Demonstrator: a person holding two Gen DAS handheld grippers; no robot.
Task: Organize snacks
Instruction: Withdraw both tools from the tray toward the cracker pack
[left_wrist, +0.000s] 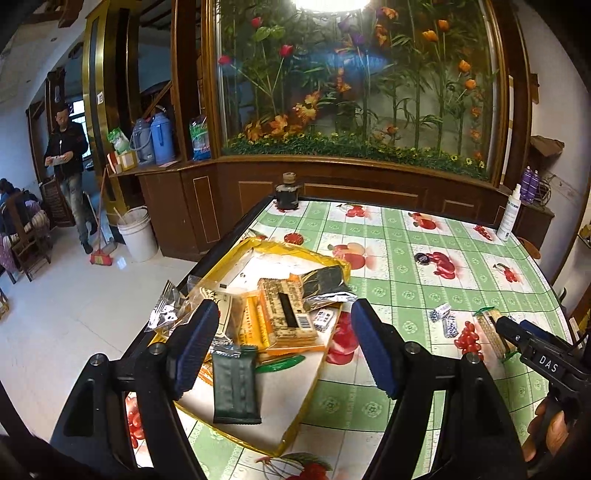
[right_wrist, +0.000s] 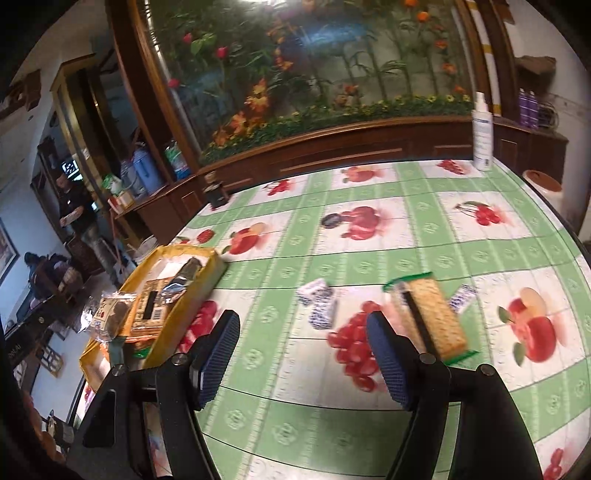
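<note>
A table (left_wrist: 406, 258) under a green-checked, fruit-printed cloth stands before a wood-framed glass case of artificial flowers (left_wrist: 354, 85), with a dark jar (left_wrist: 287, 192) at its far edge and a white spray bottle (right_wrist: 482, 129) at the far right corner. A shallow yellow tray (left_wrist: 334, 264) near the left edge holds a loose pile of snacks: a dark green bar packet (left_wrist: 234, 386) lying lengthwise toward the camera, orange-wrapped cracker packs (left_wrist: 284, 314), and a foil-ended dark packet (left_wrist: 325, 284). Out on the cloth, a clear-wrapped cracker pack (right_wrist: 432, 314) lies with its long axis running diagonally from far left to near right, beside small blue-and-white candies (right_wrist: 317, 299). The left gripper (left_wrist: 284, 347) hangs over the tray, its blue-padded jaws wide apart and holding nothing. The right gripper (right_wrist: 303, 358) is likewise spread and empty, its right finger just beside the cracker pack's near end.
</note>
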